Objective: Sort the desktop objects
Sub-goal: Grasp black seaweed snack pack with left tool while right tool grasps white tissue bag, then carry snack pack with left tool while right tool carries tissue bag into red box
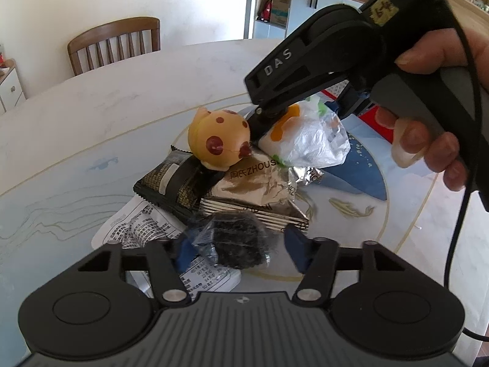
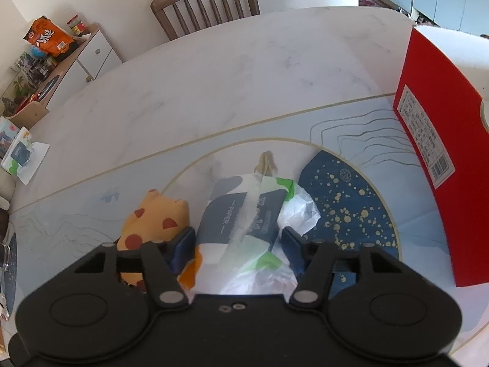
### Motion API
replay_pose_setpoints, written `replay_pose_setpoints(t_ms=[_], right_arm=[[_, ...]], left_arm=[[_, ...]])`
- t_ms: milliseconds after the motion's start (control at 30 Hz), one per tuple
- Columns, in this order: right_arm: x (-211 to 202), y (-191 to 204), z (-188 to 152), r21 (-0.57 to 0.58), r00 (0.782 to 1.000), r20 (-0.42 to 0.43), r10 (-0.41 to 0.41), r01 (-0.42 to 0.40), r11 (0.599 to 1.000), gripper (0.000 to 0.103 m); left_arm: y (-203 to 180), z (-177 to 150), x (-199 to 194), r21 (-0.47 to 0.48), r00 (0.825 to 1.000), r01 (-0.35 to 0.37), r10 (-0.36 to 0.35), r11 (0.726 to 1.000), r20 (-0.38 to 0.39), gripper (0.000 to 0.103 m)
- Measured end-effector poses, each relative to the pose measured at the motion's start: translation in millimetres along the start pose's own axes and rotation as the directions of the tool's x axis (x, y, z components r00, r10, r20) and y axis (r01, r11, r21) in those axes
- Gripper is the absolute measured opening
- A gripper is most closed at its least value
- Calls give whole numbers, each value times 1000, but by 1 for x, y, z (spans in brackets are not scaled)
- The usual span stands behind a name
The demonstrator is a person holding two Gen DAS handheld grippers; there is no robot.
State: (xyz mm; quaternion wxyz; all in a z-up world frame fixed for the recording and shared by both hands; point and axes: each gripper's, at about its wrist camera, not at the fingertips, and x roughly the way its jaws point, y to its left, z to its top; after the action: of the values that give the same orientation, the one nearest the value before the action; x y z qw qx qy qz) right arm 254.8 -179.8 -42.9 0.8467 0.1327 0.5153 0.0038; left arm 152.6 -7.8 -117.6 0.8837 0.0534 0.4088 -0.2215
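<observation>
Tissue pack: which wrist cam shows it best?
Right wrist: the tissue pack fills the centre between the right gripper fingers, dark "PAPER" label readable. Left wrist shows only its crumpled end, partly behind that gripper.

On the desk lies one heap of things. Counted out: one spotted orange toy, one tissue pack in white plastic, one dark snack packet, one silver foil packet, one small clear-wrapped black item, and one printed white packet at the bottom. One red box stands toward the desk's right edge. Two tongs are in view, and one wooden chair stands beyond the far edge.
</observation>
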Motion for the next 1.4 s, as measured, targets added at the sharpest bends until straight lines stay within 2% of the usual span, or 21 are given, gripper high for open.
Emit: replay_pose_setpoints(t_ms=[267, 367, 600, 1100, 1400], right_arm=[[-9, 3, -2, -39, 1000, 23, -12, 13, 999, 43], [-15, 4, -3, -49, 999, 39, -10, 12, 999, 40], [-32, 1, -6, -54, 997, 76, -6, 10, 998, 39], [-74, -3, -31, -89, 992, 123, 34, -23, 996, 39], [-103, -4, -48, -130, 987, 149, 61, -42, 991, 39]], left_arm=[[3, 0, 0, -11, 1000, 8, -8, 1000, -11, 45], [5, 0, -2, -19, 1000, 3, -3, 1000, -10, 43], [8, 4, -13, -49, 1000, 19, -19, 999, -6, 42], [-5, 16, -53, -57, 997, 20, -16, 998, 75, 42], [-20, 26, -77, -56, 993, 49, -43, 997, 111, 42]])
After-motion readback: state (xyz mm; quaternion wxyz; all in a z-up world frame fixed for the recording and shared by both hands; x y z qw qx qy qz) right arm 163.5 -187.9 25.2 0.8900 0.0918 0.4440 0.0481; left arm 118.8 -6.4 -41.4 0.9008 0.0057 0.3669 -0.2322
